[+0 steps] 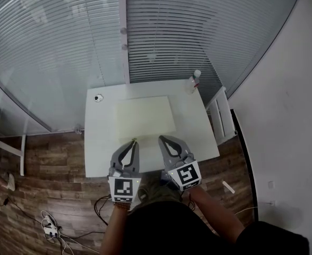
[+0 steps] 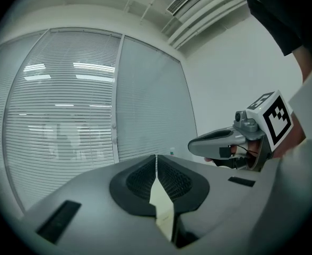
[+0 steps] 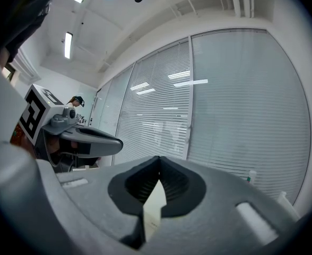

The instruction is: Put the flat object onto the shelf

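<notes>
The flat object [image 1: 145, 117] is a pale cream sheet lying in the middle of the white table [image 1: 97, 153]. My left gripper [image 1: 133, 141] is shut, its tips at the sheet's near edge on the left side. My right gripper [image 1: 162, 138] is shut too, its tips at the near edge further right. In the left gripper view the jaws [image 2: 156, 156] meet at the tip, and a pale cream strip shows through the slot behind them. The right gripper view shows the same at its jaws [image 3: 158, 158]. I see nothing pinched between either pair of pads. No shelf is clearly in view.
A clear bottle [image 1: 194, 81] stands at the table's far right corner and a small round object [image 1: 98, 97] at its far left. Blinds cover the windows behind. A white frame [image 1: 221, 116] stands right of the table. Cables and a power strip [image 1: 50, 224] lie on the wood floor.
</notes>
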Available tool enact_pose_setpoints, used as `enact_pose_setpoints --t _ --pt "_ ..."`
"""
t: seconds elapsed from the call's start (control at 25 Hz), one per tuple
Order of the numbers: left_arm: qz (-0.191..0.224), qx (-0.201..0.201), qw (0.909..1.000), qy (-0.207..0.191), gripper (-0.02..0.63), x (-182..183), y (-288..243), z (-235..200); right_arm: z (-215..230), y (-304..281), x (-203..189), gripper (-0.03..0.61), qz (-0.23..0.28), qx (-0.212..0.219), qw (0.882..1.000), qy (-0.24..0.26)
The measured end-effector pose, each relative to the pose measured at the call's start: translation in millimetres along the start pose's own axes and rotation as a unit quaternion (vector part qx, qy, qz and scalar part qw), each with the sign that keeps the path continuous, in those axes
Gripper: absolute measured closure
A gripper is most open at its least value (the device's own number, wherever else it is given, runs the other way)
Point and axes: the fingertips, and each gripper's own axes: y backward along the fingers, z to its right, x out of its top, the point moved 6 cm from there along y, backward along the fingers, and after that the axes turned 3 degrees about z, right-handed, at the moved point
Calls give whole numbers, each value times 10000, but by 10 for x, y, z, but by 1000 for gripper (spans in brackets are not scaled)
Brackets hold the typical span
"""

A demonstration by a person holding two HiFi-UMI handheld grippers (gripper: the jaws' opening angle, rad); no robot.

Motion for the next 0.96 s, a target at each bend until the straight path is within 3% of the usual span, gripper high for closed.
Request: enact_pose_setpoints --t 0.96 --pt "-183 114 9996 192 604 -185 96 -152 -45 -109 -145 583 -200 -17 9998 -78"
